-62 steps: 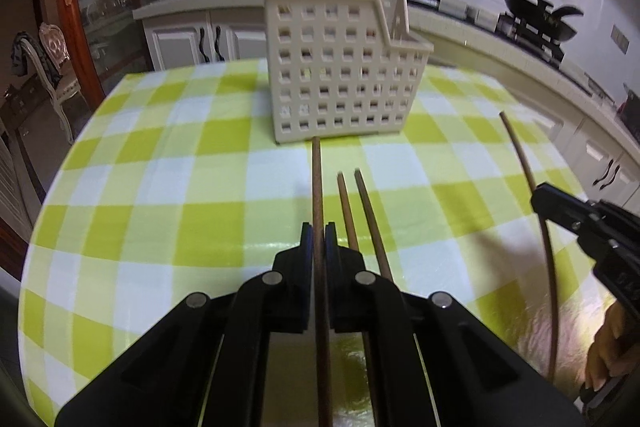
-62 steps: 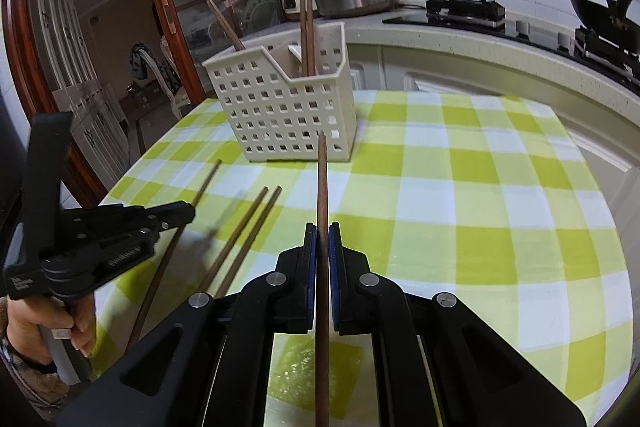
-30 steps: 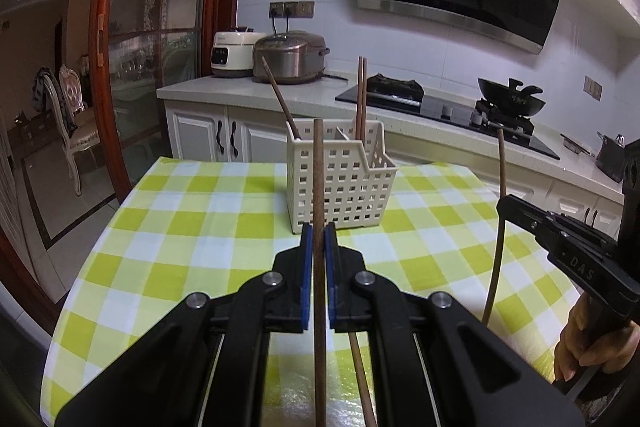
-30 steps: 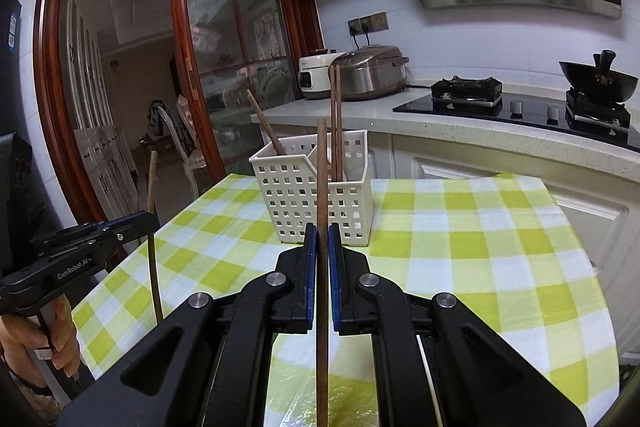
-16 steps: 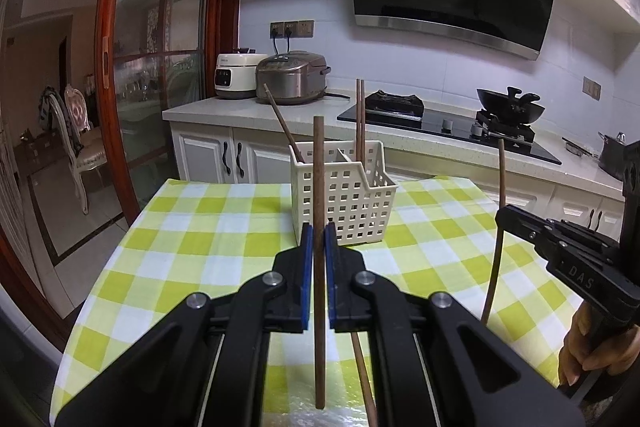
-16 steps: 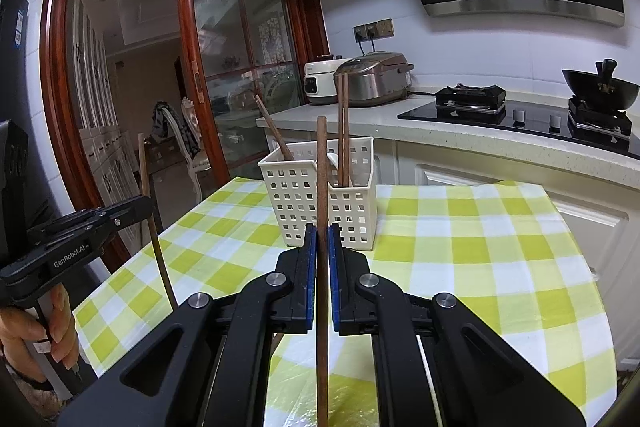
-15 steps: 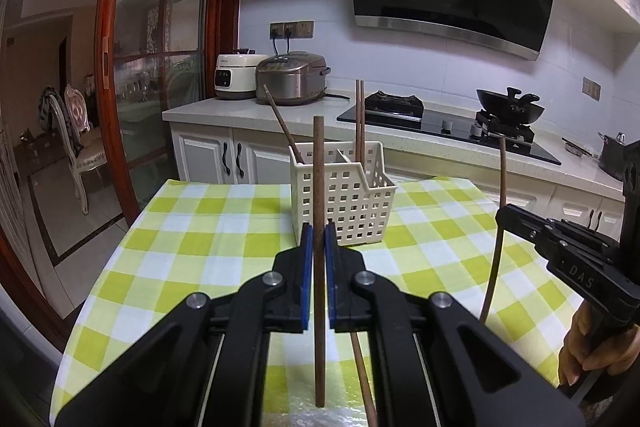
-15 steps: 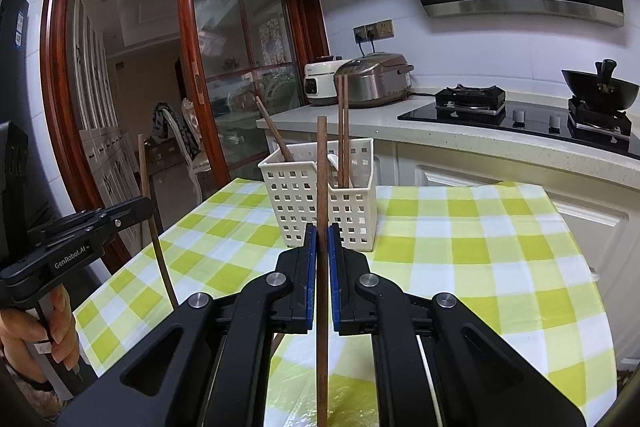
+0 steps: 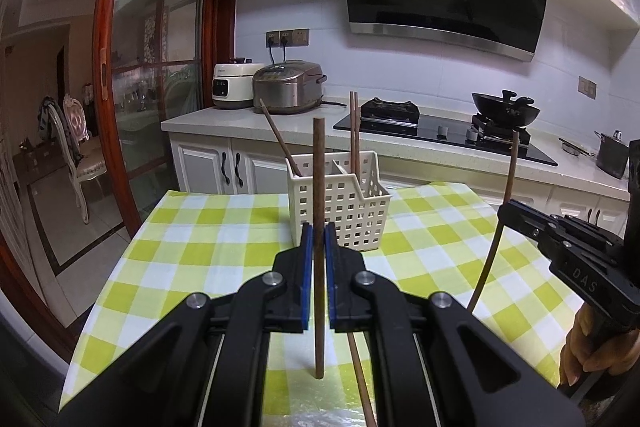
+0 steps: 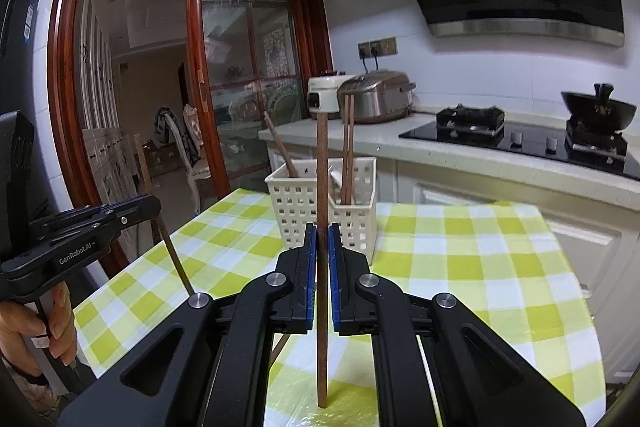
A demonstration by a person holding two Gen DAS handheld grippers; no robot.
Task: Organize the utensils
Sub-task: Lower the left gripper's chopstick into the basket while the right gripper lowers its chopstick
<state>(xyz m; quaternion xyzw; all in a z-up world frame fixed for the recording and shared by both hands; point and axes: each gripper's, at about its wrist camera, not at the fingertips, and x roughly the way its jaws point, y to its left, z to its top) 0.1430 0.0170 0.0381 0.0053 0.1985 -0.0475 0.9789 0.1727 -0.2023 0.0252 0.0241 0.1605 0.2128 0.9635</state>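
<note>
- Chopsticks are the task's things: the left gripper [image 9: 319,239] is clamped on one wooden chopstick [image 9: 319,187], and the right gripper [image 10: 322,243] is clamped on another chopstick [image 10: 321,179]. Both sticks stand nearly upright, lifted clear of the table [image 9: 224,235].
- Each stick is pinched near its middle between blue pads, with long lengths above and below.
- Sticks like these look light, stiff and smooth. A mid-length grip probably lets them pivot or slip in the pads if a tip knocks something.
- A white perforated basket [image 9: 344,211] stands near the table's far edge, well ahead of both grippers. It already holds one leaning stick in its left compartment and a pair in its right.
- At least one more loose chopstick [image 9: 362,379] lies on the checked cloth by the near edge, below the left gripper.
- For insertion, the lower tip likely needs to clear the basket's rim first.
</note>
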